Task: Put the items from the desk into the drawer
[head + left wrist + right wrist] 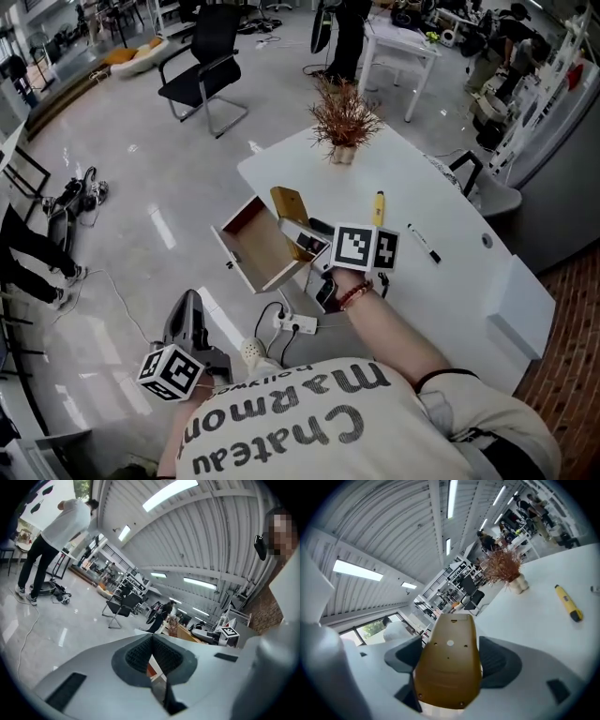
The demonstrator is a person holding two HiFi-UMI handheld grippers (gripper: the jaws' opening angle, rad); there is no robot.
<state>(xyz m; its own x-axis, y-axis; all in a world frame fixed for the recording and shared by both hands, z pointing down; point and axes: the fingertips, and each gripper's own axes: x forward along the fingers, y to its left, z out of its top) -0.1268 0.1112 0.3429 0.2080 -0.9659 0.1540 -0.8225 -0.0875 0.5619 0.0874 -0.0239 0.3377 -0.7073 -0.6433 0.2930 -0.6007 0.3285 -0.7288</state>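
Squarely clamped across its sides, the brown gadget (448,667) stands between the right claw's (451,654) jaws, open drawer (261,249) just beside; it looks rigid, light, slick. Left claw (152,662) hangs closed, empty.

You clamp a mustard-brown casing (449,667), matt and smooth like moulded plastic, between the dark ribbed pads (495,660) of the right gripper (451,660), whose shells are pale grey and matt. The white desk (450,272) looks smooth with a low sheen. The drawer (258,251) lining reads as reddish wood, perhaps veneer. The grey floor (141,206) is polished and glossy.
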